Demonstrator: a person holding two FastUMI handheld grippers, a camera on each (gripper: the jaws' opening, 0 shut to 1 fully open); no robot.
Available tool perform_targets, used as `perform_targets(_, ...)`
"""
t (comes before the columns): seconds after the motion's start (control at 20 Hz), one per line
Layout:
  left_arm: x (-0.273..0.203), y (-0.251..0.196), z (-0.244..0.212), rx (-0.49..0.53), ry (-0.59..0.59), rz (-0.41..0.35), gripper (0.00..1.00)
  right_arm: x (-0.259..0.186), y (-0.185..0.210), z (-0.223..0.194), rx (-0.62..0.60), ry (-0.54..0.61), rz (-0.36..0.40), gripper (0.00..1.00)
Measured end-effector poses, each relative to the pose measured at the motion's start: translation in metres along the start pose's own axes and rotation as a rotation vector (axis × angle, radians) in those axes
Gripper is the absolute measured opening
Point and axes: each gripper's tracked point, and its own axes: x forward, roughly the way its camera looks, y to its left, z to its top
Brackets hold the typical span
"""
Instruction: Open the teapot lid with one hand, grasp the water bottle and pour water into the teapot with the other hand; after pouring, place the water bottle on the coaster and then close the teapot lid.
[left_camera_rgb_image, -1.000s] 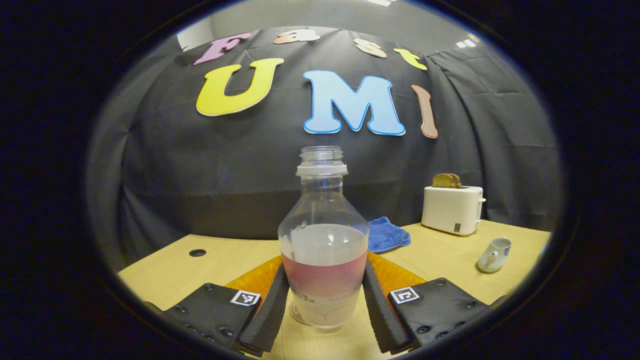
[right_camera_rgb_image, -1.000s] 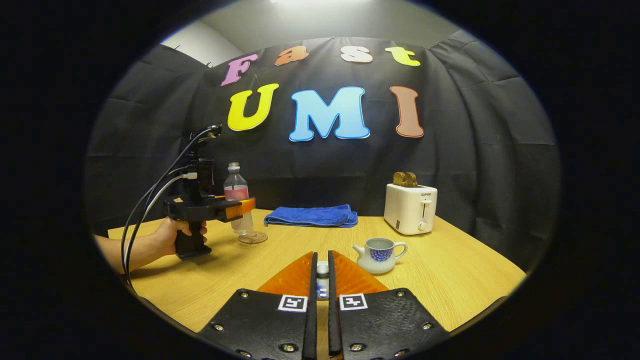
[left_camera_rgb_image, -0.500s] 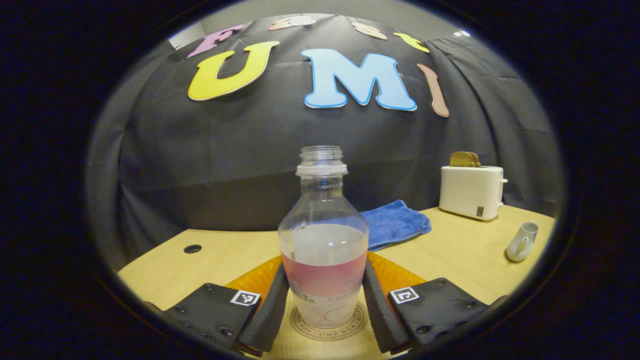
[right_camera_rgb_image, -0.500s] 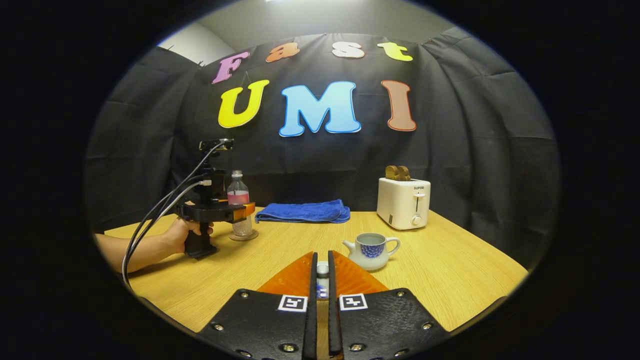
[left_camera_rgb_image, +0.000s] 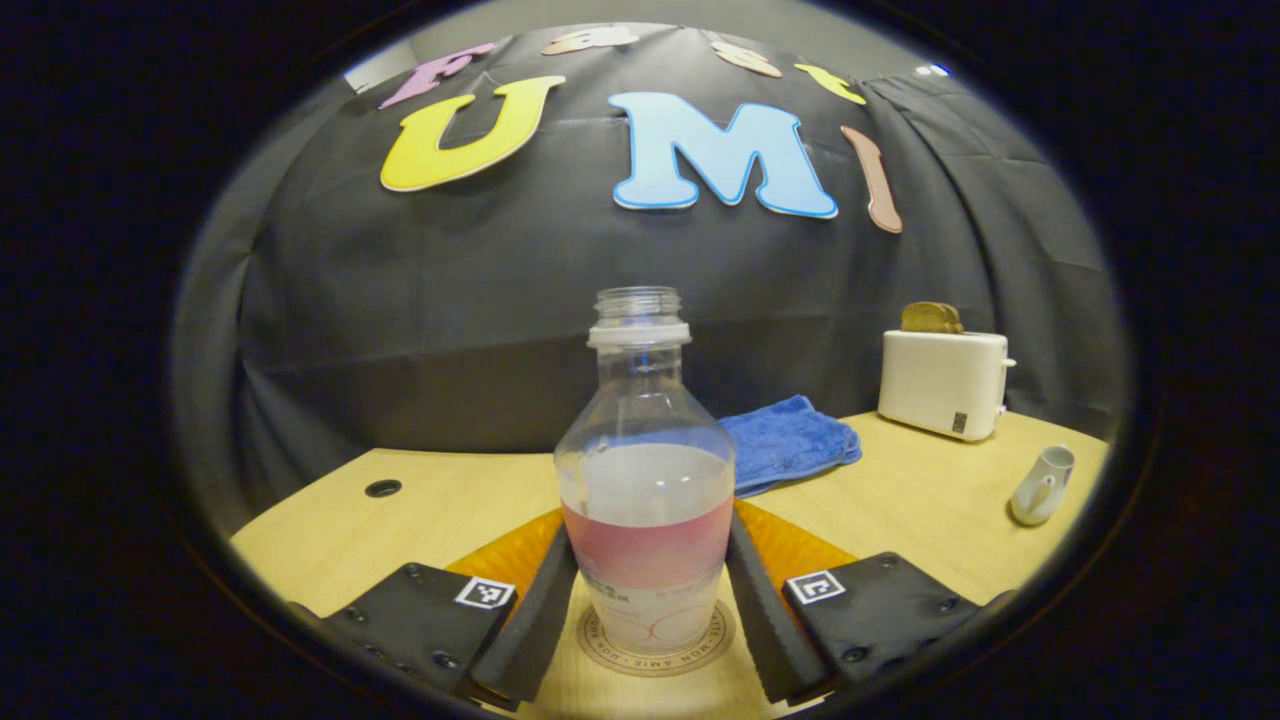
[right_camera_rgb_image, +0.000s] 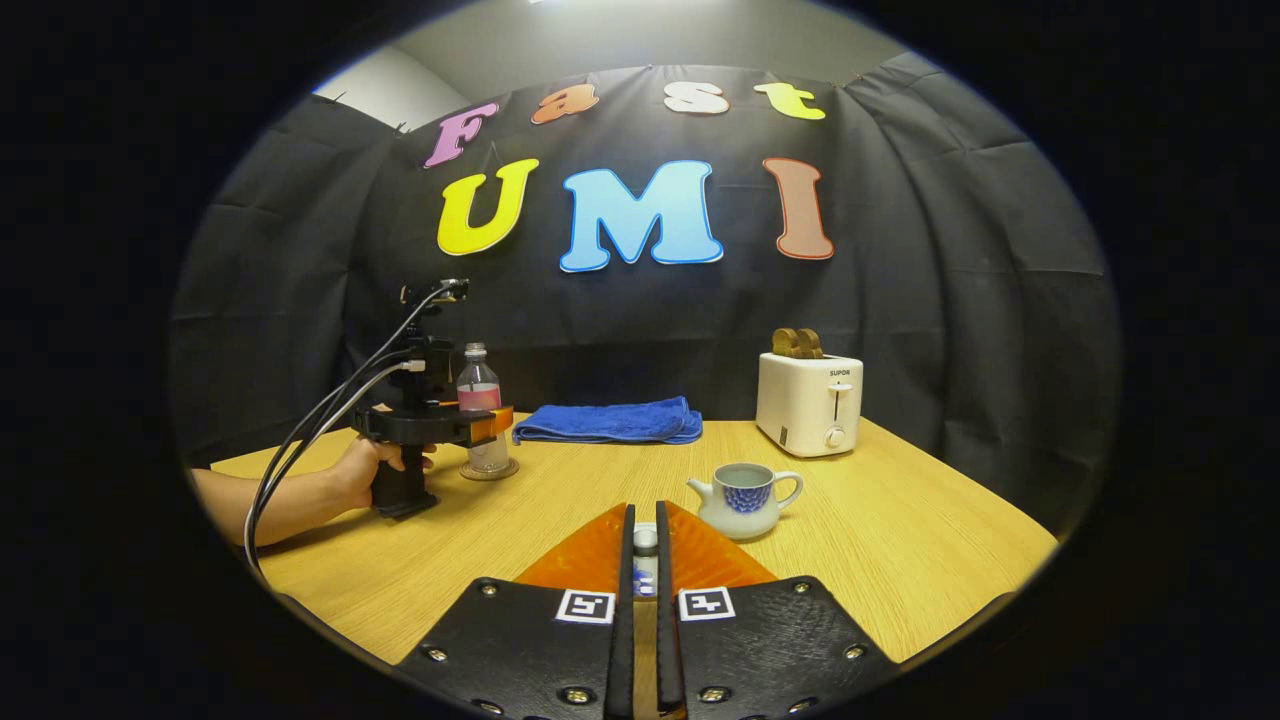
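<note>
**Bottle set on coaster; lid held clear of teapot**

The left gripper (left_camera_rgb_image: 648, 600) clamps both fingers on the bottle (left_camera_rgb_image: 645, 500), standing upright on the coaster (left_camera_rgb_image: 657, 650), so release looks due. The right gripper (right_camera_rgb_image: 645, 560) pinches the lid (right_camera_rgb_image: 645, 545), keeping the teapot (right_camera_rgb_image: 742, 497), on the table (right_camera_rgb_image: 900, 560), open until re-capping.

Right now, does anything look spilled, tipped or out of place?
Nothing stands out. The water bottle stands upright on the coaster, the teapot sits upright and lidless, and the table looks dry.
</note>
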Motion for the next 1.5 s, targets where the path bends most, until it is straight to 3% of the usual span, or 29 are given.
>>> perform_targets(0.25, -0.009, 0.001, 0.007, -0.024, -0.022, 0.004, 0.99, -0.001, -0.001, -0.001, 0.0, 0.002, -0.005, 0.09)
perform_targets(0.7, -0.034, -0.007, 0.002, -0.012, -0.012, -0.004, 0.99, -0.008, 0.003, 0.004, 0.001, -0.012, 0.005, 0.09)
perform_targets(0.95, -0.074, -0.007, -0.003, -0.034, -0.012, 0.018, 0.99, -0.004, -0.005, 0.01, -0.022, -0.034, -0.018, 0.09)
perform_targets(1.1, -0.105, -0.007, 0.003, -0.032, -0.042, 0.048, 0.99, 0.013, -0.019, 0.019, -0.056, -0.068, -0.041, 0.09)
perform_targets(1.5, -0.169, -0.04, 0.027, -0.065, -0.103, 0.005, 0.99, 0.087, -0.068, 0.036, -0.058, -0.091, -0.138, 0.09)
